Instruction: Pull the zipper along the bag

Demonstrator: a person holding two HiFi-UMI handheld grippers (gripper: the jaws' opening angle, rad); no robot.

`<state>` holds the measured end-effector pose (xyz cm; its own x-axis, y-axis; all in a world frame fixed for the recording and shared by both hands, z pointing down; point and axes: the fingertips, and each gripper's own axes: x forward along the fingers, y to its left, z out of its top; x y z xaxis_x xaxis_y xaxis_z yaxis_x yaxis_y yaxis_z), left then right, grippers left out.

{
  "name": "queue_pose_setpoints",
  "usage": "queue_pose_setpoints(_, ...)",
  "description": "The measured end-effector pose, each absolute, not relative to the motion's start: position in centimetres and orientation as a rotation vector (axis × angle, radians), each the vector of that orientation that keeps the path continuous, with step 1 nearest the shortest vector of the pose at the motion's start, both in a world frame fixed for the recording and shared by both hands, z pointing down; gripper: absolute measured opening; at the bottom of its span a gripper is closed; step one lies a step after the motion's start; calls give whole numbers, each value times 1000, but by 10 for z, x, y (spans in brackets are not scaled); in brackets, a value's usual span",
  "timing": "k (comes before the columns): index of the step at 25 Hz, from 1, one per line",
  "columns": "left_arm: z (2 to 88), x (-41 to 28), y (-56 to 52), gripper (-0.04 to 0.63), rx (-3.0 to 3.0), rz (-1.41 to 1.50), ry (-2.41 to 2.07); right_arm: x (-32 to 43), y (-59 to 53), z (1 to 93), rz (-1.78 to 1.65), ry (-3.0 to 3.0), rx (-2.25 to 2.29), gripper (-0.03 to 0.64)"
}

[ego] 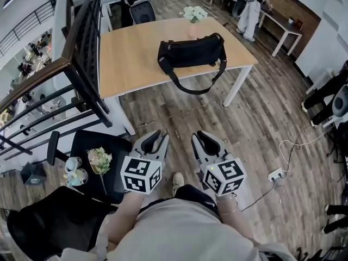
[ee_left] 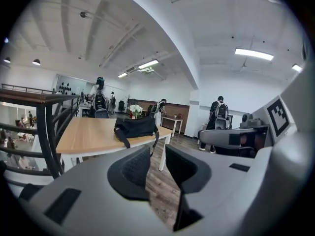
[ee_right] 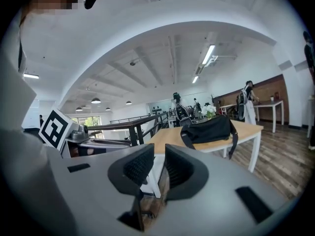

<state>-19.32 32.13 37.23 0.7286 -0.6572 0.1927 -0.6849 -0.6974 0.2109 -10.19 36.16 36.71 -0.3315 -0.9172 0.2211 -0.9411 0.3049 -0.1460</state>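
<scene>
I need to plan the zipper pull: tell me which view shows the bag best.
The head view: it shows the whole bag from above on the table, strap hanging over the edge. The left gripper view shows the bag small and side-on; the right gripper view shows it side-on too, a little larger.

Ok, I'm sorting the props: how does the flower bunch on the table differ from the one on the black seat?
The table bunch stands upright at the far edge of the wooden table, behind the black bag; the seat bunch lies flat on the black seat, its stem showing. The table bunch is white; the seat bunch looks creamier, with green. Both are small, pale bunches.
</scene>
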Motion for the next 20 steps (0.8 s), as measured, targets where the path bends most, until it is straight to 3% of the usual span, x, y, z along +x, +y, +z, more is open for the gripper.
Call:
queue_pose_setpoints(7,362,-147,255,89,2672,147,-1083,-65,288,358,346,-2536,1666,66)
queue_pose_setpoints(20,387,-122,196,89,2563,200,-1139,-21,235,385,481,-2504,1653,55)
